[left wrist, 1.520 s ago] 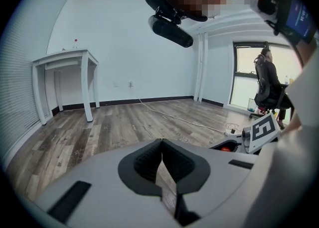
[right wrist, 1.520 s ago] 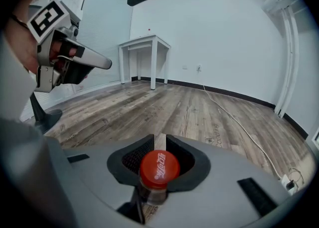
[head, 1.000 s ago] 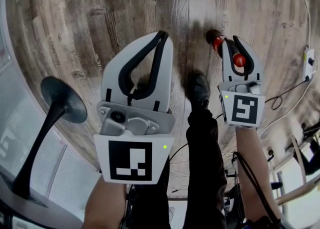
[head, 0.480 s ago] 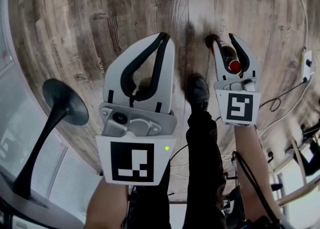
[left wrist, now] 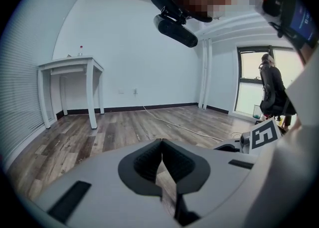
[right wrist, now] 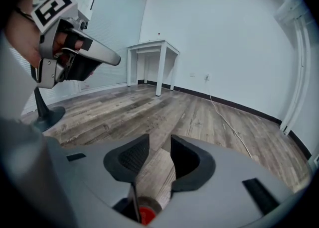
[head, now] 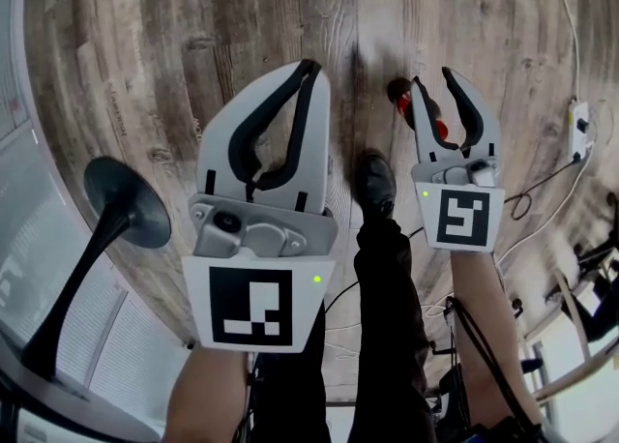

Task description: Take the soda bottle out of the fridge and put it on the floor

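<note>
Wood floor (head: 145, 44) holds the soda bottle (head: 398, 95) standing up, so your right gripper (head: 432, 78) has just been opening its jaws, loose around the cap. Your left gripper (head: 311, 66) is pinched together, empty.

White-shelled, black-padded left tongs (head: 308, 69) and right tongs (head: 434, 83), black-and-white marker cubes (head: 251, 308); black trousers (head: 387, 335), black shoe (head: 375, 183).

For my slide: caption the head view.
Right claw, just opened, over the bottle on the floor, cap loose in its gap; left claw shut.
</note>
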`<state>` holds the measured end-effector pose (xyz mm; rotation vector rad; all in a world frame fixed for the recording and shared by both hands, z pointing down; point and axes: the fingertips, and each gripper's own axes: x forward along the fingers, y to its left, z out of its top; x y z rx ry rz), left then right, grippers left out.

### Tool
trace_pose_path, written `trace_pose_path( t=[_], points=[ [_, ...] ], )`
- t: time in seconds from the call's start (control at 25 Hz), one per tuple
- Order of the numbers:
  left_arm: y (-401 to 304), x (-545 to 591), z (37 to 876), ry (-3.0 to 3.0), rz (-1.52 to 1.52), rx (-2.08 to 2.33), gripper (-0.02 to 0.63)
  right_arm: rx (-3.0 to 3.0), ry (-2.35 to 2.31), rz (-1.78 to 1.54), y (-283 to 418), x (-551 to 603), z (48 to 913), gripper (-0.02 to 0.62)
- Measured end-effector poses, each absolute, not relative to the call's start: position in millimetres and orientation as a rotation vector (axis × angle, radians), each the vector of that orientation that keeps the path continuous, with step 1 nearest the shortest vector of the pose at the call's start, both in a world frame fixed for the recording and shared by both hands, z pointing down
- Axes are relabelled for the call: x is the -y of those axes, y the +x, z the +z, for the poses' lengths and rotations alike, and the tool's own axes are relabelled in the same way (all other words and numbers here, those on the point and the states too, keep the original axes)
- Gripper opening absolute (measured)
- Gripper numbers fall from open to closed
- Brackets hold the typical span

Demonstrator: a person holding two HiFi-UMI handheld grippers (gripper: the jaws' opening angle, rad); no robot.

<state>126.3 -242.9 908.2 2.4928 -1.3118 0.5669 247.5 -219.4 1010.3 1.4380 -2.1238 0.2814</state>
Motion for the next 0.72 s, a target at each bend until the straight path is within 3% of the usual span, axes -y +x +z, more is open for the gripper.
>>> trace_pose_path(
  t=[0.4, 0.72],
  points=[
    [120, 285, 805, 2.539, 0.438, 1.432, 0.017, 2.230, 1.586, 0.180, 236, 279, 870, 0.129],
    [116, 312, 676, 2.608, 0.320, 1.545, 0.017, 2.314, 1.725, 0.090, 224, 310, 723, 0.018]
  ],
)
